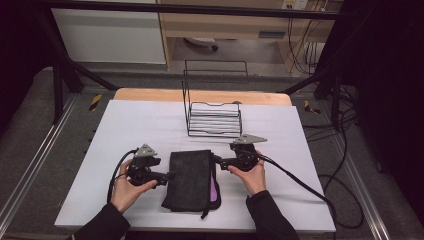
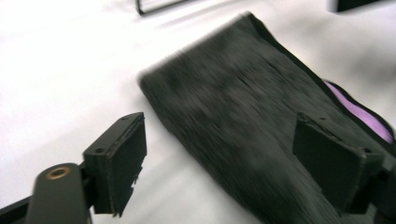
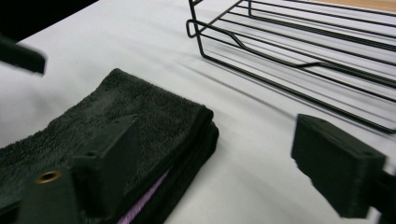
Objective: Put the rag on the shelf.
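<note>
A folded black towel [image 1: 190, 177] with a purple layer [image 1: 214, 190] peeking from its right side lies on the white table [image 1: 125, 130], in front of a black wire rack [image 1: 214, 112]. My left gripper [image 1: 169, 177] is at the towel's left edge, open; its jaws straddle the black towel [image 2: 243, 130] in the left gripper view. My right gripper [image 1: 216, 161] is at the towel's upper right corner, open. In the right gripper view the black towel [image 3: 116, 135] lies by one jaw, and the wire rack [image 3: 299, 46] is beyond.
Two hands hold the grippers from the near edge. Cables [image 1: 300, 182] trail right off the table. A wooden board [image 1: 150, 95] lies under the white sheet at the far edge. Dark frame bars [image 1: 60, 65] stand around the table.
</note>
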Motion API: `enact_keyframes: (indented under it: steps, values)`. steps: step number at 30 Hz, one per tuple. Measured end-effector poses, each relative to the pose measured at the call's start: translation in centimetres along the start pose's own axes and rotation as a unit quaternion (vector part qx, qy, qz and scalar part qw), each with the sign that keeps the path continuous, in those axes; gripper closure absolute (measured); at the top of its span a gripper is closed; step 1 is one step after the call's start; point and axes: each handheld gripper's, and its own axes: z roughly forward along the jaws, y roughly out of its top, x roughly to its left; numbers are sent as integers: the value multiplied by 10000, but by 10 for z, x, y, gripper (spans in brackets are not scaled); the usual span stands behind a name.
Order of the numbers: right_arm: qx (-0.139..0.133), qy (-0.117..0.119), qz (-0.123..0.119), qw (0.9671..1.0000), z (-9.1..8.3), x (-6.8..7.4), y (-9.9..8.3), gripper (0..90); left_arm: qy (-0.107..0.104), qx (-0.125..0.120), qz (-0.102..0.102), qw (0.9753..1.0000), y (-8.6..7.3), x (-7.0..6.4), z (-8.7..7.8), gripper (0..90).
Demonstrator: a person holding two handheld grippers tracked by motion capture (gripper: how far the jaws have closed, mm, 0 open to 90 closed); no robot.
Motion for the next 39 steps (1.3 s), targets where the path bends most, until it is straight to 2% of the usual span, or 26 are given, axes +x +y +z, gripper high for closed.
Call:
enact_keyframes:
  steps: [2,3,4,5,7,11,14,15,16,18,22,23,26,30,35,36,39]
  values:
    - [-8,-20,58,10000,-5,-1,-3,105,50,-29,-6,10000,3,2,3,174]
    - [-20,-20,56,10000,-7,-3,-4,97,69,-86,-121,9999,10,7,11,178]
    - [-37,-34,48,10000,-9,-3,-6,93,69,-86,-121,9999,10,7,11,182]
    - [-53,-46,65,10000,-10,-3,-8,90,169,-75,-162,9997,14,13,18,190]
    - [-58,-47,73,9999,-11,-4,-10,90,208,-63,-195,9996,15,15,21,248]
    - [57,-105,40,9999,-10,-4,-16,76,123,104,-485,9987,14,24,37,364]
    - [42,-86,84,9999,-9,-4,-16,83,173,229,-466,9985,12,27,45,437]
    - [37,-77,105,9999,-9,-4,-16,89,196,361,-511,9978,10,29,50,456]
    - [28,-79,123,9999,-8,-3,-16,96,196,361,-511,9978,10,29,50,476]
    - [7,-78,171,9998,-8,-3,-16,112,51,400,-626,9972,7,32,54,513]
    - [-49,-79,240,9997,-5,-4,-14,137,-81,406,-690,9968,6,33,55,580]
    - [-28,-92,301,9995,-2,-3,-12,154,-135,421,-716,9965,6,34,55,629]
    - [15,-99,251,9996,3,-1,-10,176,-253,440,-811,9954,6,34,56,671]
    - [164,-51,378,9991,23,4,-4,213,-265,441,-809,9954,6,34,56,747]
    - [365,-100,356,9986,45,6,-1,287,-233,409,-725,9963,5,33,55,779]
    - [365,-100,356,9986,45,6,-1,287,-225,397,-717,9964,5,33,55,779]
    - [563,-164,416,9974,56,4,-4,373,-205,374,-642,9970,4,32,55,781]
